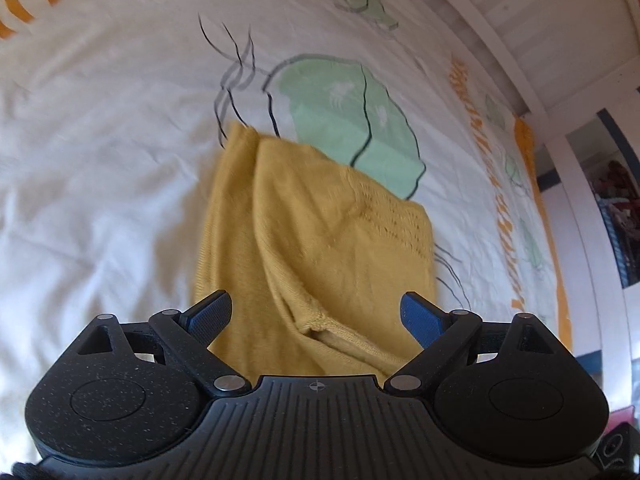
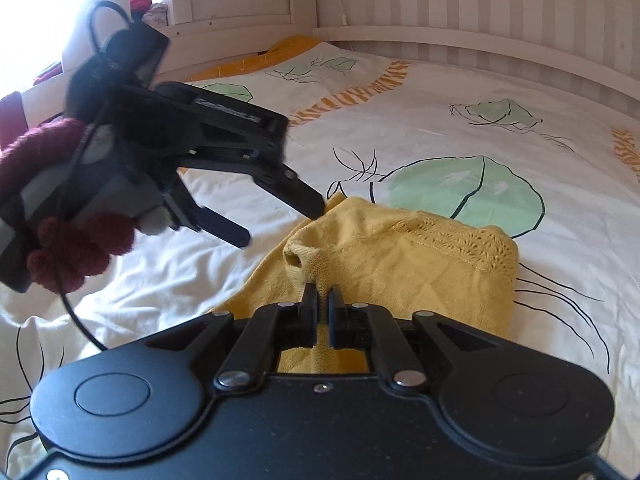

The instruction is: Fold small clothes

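Observation:
A small mustard-yellow knit sweater (image 1: 304, 224) lies partly folded on the bed; it also shows in the right wrist view (image 2: 400, 256). My left gripper (image 1: 316, 312) is open, its blue-padded fingers spread above the sweater's near part, holding nothing. In the right wrist view the left gripper (image 2: 284, 220) hovers open at the sweater's left edge. My right gripper (image 2: 322, 300) is shut on a pinched fold of the sweater near a sleeve cuff (image 2: 298, 260) and lifts it slightly.
The bed is covered by a white duvet (image 2: 440, 128) printed with green leaves and orange stripes. A white slatted bed frame (image 2: 460, 4) runs along the far side. A hand in a dark red knit glove (image 2: 60, 248) holds the left gripper.

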A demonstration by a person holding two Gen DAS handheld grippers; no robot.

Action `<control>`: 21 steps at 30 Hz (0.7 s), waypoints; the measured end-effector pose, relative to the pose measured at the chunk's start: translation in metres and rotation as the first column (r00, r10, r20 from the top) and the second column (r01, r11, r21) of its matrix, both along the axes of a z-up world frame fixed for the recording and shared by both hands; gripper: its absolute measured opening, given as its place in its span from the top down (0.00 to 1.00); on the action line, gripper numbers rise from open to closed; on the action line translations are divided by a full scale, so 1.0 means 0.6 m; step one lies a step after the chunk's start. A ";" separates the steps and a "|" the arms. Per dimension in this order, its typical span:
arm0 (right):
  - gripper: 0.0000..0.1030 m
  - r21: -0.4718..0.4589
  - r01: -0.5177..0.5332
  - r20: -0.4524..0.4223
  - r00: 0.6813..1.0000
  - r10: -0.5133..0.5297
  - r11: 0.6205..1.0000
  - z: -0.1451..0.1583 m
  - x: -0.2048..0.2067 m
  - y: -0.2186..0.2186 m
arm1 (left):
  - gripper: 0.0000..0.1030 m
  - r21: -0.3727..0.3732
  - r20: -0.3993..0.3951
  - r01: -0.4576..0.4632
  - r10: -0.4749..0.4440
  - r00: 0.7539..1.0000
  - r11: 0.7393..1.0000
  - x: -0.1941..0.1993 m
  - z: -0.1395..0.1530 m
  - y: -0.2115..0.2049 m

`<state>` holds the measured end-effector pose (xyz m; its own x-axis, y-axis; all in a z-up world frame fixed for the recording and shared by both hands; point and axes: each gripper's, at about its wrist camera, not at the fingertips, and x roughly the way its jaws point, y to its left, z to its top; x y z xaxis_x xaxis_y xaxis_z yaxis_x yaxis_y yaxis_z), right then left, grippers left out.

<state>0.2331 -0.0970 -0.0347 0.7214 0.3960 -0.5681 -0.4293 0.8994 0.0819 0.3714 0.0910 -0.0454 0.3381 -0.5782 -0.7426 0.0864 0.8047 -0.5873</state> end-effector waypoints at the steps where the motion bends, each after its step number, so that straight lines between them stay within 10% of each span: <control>1: 0.91 0.005 -0.003 -0.002 1.000 0.003 1.000 -0.001 -0.001 0.000 | 0.11 -0.003 -0.018 0.008 -0.008 1.000 1.000 0.006 -0.007 -0.006; 12: 0.91 0.018 -0.033 0.000 0.999 0.033 0.999 -0.013 -0.013 0.009 | 0.49 -0.008 0.014 -0.008 0.008 1.000 1.000 0.058 -0.042 -0.034; 15: 0.91 0.016 -0.038 -0.001 0.999 0.038 0.999 -0.016 -0.017 0.013 | 0.90 0.002 0.062 -0.011 0.011 0.998 1.000 0.059 -0.044 -0.034; 21: 0.91 0.029 -0.056 0.029 0.998 0.055 0.998 -0.007 -0.029 0.028 | 0.90 0.084 0.192 0.059 -0.075 0.979 0.995 0.034 0.016 -0.018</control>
